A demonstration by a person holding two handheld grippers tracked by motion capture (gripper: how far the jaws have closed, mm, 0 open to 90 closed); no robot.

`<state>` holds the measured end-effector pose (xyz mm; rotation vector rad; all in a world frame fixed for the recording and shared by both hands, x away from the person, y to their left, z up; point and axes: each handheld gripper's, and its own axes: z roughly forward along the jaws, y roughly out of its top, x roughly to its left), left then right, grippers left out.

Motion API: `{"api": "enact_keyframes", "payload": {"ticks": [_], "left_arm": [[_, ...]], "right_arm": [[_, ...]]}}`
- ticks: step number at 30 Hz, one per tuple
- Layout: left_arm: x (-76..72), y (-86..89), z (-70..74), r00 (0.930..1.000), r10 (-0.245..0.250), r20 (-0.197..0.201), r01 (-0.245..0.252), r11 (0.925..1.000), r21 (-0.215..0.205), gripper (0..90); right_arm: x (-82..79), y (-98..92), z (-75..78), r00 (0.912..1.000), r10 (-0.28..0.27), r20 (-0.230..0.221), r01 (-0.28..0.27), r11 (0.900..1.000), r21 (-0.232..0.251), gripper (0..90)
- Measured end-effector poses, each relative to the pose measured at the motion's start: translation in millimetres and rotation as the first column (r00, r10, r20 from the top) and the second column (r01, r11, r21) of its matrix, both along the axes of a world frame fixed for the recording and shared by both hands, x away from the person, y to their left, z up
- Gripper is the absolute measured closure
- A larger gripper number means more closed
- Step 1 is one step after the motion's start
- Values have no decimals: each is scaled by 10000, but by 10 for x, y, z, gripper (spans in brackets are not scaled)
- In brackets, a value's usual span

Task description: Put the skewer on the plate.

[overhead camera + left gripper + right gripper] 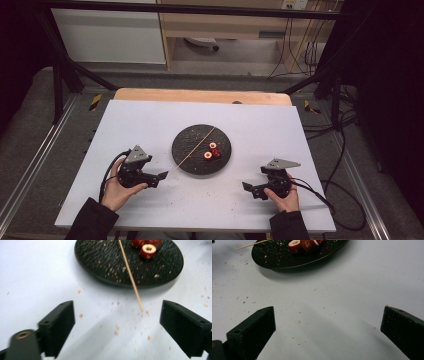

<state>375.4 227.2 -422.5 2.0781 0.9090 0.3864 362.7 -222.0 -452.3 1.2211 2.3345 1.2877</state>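
A broad white rectangular tabletop (150,120) carries everything here. Near its middle, slightly toward the near edge, sits a round black textured plate (187,152). A thin, pale wooden skewer (195,146) lies slantwise across the plate, its lower end jutting past the rim onto the tabletop toward the near left corner. Right of the skewer, on the plate, a few small red fruit pieces with pale cored centres (212,150) huddle together. The left gripper (161,176) rests by the near left of the plate, its jaws spread wide with nothing between them, the skewer's tip just ahead. The right gripper (247,187) rests toward the near right corner, jaws wide apart and empty. Fine brown crumbs (116,327) speckle the tabletop.
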Motion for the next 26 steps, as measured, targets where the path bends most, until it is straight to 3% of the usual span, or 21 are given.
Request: {"api": "enact_keyframes", "payload": {"ticks": [6, 15, 26], "left_arm": [[-111, 193, -99, 9996, 250, 129, -247, 9994, -224, 67], [-233, 419, -225, 9978, 636, 186, -633, 9979, -159, 54], [-243, 462, -262, 9982, 572, 187, -567, 9981, -232, 56]], "right_arm": [[-18, -4, -8, 9999, 151, 0, -151, 9998, -152, 10], [-50, -40, -36, 9998, 194, -50, -195, 9992, -350, 10], [-73, -94, -55, 9998, 196, -11, -197, 9993, -303, 10]]}}
